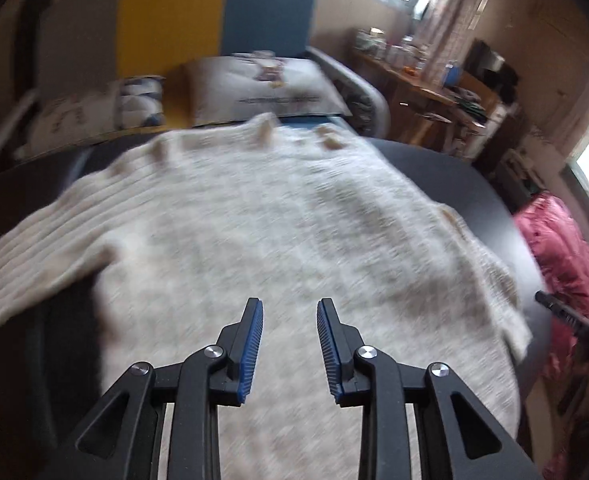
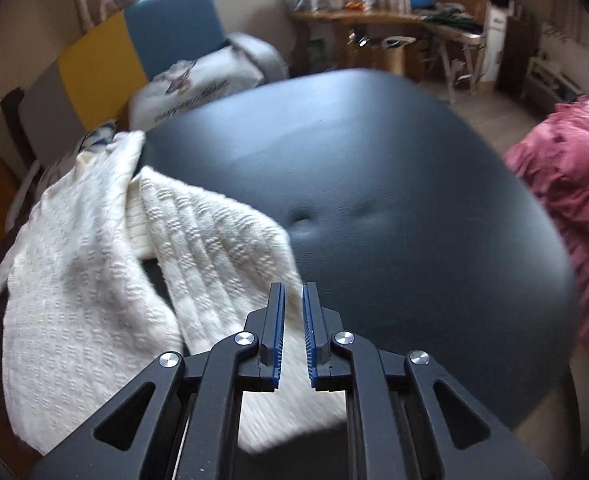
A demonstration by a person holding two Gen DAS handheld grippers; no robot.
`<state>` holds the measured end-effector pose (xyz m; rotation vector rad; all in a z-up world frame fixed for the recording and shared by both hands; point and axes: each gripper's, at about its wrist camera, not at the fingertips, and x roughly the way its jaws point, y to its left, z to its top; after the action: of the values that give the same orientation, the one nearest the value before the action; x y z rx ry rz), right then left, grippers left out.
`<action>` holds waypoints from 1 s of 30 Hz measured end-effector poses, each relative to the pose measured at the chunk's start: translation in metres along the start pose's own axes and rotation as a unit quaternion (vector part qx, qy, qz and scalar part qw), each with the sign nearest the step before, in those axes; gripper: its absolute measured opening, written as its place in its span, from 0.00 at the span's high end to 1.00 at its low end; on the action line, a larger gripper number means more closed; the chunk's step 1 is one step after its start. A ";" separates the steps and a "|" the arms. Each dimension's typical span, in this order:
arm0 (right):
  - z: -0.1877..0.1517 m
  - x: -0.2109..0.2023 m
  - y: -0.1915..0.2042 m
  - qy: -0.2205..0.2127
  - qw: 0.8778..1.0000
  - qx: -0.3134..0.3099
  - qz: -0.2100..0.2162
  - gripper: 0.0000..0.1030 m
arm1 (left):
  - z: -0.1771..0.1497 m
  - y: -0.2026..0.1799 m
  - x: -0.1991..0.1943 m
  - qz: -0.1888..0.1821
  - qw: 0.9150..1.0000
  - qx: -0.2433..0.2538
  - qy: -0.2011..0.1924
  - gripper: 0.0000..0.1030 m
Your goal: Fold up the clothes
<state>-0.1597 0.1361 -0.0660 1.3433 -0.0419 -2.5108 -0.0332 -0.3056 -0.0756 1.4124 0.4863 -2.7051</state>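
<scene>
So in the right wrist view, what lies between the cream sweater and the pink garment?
Only bare dark tabletop lies between the sweater at the left and the pink garment off the table's right edge; the right wrist view shows it.

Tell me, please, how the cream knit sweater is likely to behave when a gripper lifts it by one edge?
The cream knit sweater would probably flop and hang, since it already drapes in folds. Its thick ribbed knit suggests some weight and stretch. On the smooth dark table it may slide.

The cream sweater (image 1: 262, 216) is thick, rough ribbed knit lying on a smooth, matt dark table (image 2: 374, 184), above which both grippers show matt black plastic arms, ridged blue rubbery pads (image 2: 279, 332) and shiny metal rivets (image 1: 213, 351).
</scene>
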 end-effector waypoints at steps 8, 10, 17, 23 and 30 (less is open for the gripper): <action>-0.003 -0.010 0.032 -0.016 0.996 -0.058 0.070 0.81 | 0.097 -0.041 0.076 -0.115 0.990 -0.054 0.066 0.73; -0.008 0.001 0.051 -0.010 0.993 -0.069 0.099 0.81 | 0.110 -0.051 0.099 -0.129 0.984 -0.076 0.096 0.73; -0.046 0.037 0.105 0.033 0.982 -0.119 0.141 0.81 | 0.141 -0.097 0.156 -0.133 0.966 -0.097 0.201 0.72; -0.069 0.042 0.114 0.044 0.976 -0.140 0.158 0.81 | 0.152 -0.124 0.196 -0.036 0.961 -0.076 0.262 0.72; -0.074 0.047 0.113 0.040 0.974 -0.154 0.165 0.81 | 0.153 -0.130 0.205 -0.035 0.959 -0.064 0.274 0.72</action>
<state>-0.0964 0.0236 -0.1273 1.1972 0.1259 -2.0866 -0.2975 -0.2072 -0.1268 2.1336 0.7317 -2.2433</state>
